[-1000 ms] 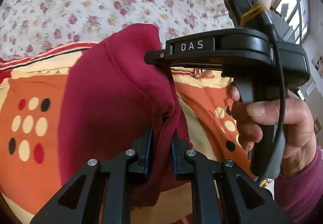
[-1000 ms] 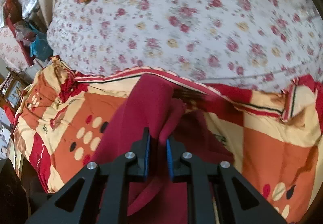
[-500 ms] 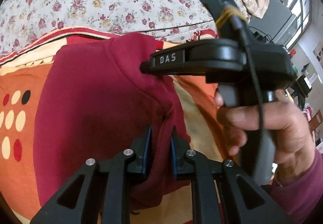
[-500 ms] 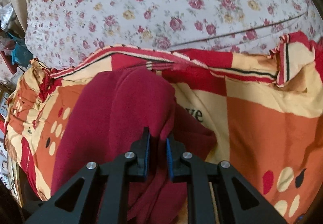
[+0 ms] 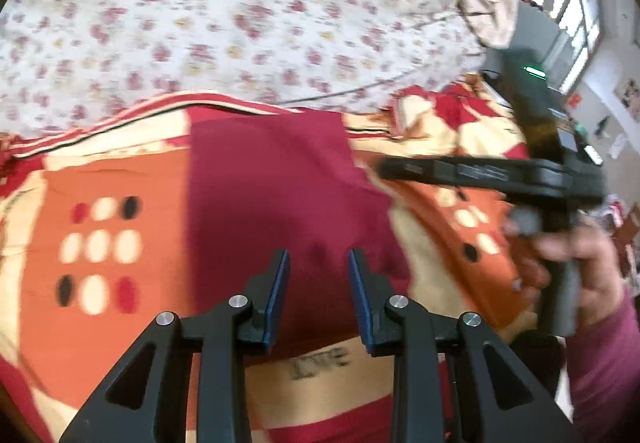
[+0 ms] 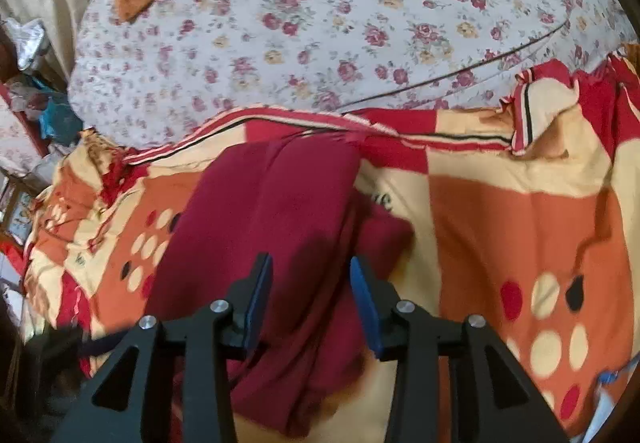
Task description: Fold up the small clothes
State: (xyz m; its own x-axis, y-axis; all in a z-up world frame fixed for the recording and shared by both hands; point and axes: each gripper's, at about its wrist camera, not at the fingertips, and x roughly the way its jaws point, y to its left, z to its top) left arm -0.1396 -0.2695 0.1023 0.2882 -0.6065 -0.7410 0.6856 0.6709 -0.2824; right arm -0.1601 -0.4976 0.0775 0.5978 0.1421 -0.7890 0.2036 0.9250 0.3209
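We see both grippers opening: left gripper (image 5: 319, 263) and right gripper (image 6: 311, 269) spread above the maroon garment (image 6: 272, 227), pinching nothing, on the bed (image 6: 520, 203).

The garment (image 6: 272, 227) lies on the blanket (image 6: 500, 227), the quilt (image 6: 340, 27) behind it.

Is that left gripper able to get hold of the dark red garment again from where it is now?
Probably yes. The left gripper hangs right over the dark red garment with its jaws opening and nothing between them. The right gripper sits off to one side, clear of it.
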